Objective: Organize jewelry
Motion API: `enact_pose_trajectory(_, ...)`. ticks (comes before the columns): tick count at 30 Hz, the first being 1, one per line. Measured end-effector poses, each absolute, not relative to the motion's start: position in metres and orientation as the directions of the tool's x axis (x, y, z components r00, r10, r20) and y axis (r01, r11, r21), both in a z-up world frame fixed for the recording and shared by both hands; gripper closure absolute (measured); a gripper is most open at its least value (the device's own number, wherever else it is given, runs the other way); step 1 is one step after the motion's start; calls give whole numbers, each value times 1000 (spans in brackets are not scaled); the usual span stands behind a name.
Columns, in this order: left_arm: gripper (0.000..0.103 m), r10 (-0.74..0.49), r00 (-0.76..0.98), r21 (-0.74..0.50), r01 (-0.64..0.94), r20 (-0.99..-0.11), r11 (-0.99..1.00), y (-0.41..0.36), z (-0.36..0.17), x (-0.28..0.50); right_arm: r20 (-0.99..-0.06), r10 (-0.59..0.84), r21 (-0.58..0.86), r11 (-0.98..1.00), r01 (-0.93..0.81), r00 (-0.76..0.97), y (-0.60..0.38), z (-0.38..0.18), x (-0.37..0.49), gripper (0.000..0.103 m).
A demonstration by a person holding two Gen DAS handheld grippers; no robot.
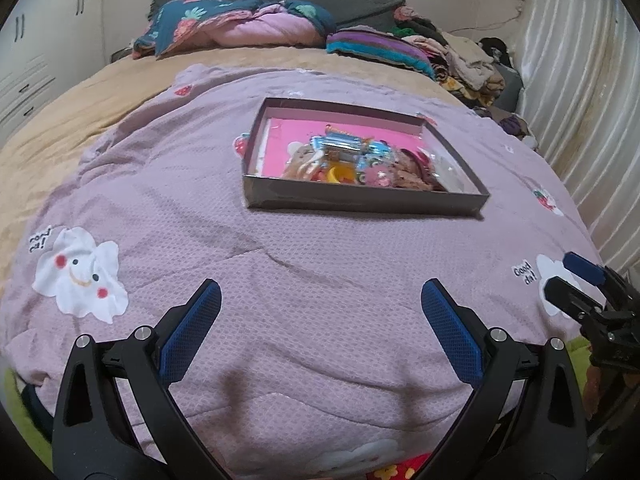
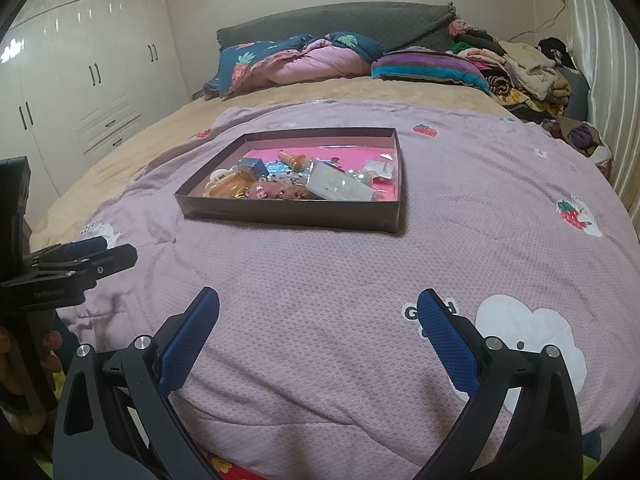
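Observation:
A shallow dark box (image 1: 360, 202) with a pink lining lies on the lilac quilt in the middle of the bed; it also shows in the right wrist view (image 2: 288, 212). A heap of jewelry and small trinkets (image 1: 360, 156) fills it, seen too in the right wrist view (image 2: 296, 184). My left gripper (image 1: 320, 300) is open and empty, low over the quilt, well short of the box. My right gripper (image 2: 318, 308) is open and empty, also short of the box. Each gripper shows at the edge of the other's view: the right one (image 1: 576, 280), the left one (image 2: 100, 250).
The lilac quilt (image 1: 280, 264) with cloud prints covers a tan blanket (image 1: 80, 120). Folded bedding (image 2: 304, 60) and a pile of clothes (image 2: 528, 76) lie by the grey headboard. White wardrobes (image 2: 80, 80) stand left, a curtain (image 1: 580, 100) right.

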State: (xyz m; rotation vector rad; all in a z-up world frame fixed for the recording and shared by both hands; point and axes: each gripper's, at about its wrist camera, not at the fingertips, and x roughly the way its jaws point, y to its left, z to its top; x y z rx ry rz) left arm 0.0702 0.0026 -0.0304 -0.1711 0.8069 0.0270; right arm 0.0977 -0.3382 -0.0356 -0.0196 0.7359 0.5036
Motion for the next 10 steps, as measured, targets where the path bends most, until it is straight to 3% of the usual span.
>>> enact_pose_trajectory(4, 9, 11, 662, -140, -175, -749, 975, 30, -39, 85, -650, 404, 190, 907, -377, 644, -366, -38, 131, 4)
enact_pose_trajectory(7, 9, 81, 644, -142, -287, -760, 947, 73, -44, 105, -680, 304, 167, 950, -263, 667, -401, -45, 178, 4)
enact_pose_trajectory(10, 9, 181, 609, -108, -407, -772, 907, 124, -48, 130, -711, 116, 46, 992, -119, 694, -444, -58, 238, 4)
